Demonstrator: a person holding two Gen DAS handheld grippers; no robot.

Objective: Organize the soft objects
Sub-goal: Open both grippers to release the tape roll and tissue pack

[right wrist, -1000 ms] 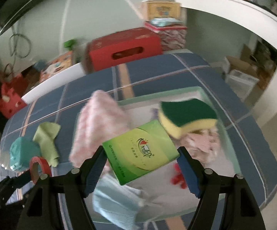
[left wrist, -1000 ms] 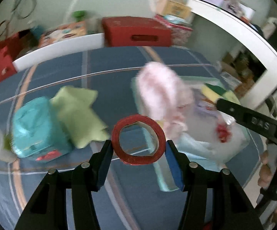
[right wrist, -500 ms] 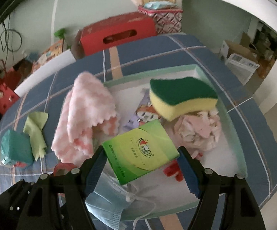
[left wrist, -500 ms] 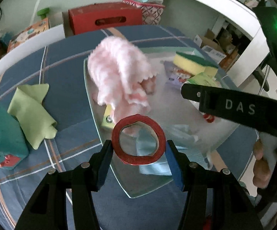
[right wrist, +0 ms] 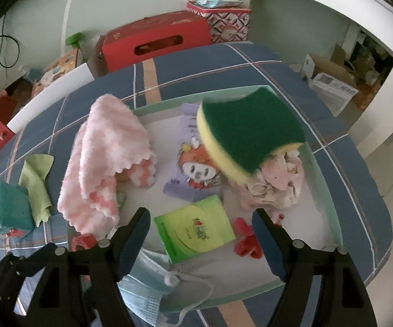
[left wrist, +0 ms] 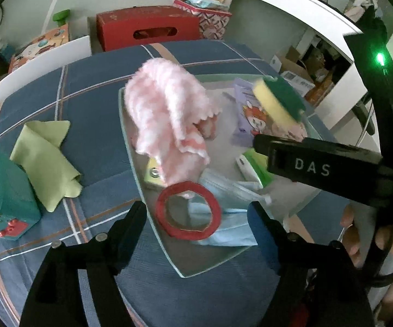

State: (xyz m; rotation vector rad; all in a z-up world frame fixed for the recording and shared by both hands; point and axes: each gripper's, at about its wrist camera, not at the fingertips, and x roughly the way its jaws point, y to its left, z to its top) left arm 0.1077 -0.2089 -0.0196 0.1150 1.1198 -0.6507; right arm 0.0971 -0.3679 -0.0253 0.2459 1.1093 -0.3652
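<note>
Two hand-held grippers are spread wide: between the left hand-held gripper [left wrist: 196,215] fingers a red ring [left wrist: 187,210] is seen, ungripped; ahead of the released right hand-held gripper [right wrist: 200,226] a green packet [right wrist: 194,231] lies in the tray [right wrist: 329,207]; beyond it, a sponge [right wrist: 248,130].

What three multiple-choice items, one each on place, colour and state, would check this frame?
1. Where does the light green cloth lie?
A. in the tray
B. on the blue bedcover, outside the tray
C. on the red box

2. What colour is the sponge's scouring side?
A. dark green
B. red
C. white

3. How is the right gripper?
A. shut on the green packet
B. shut on the face mask
C. open

Answers: 1 B, it sits left of the tray; 2 A, over yellow foam; 3 C, the green packet lies free between spread fingers.
</note>
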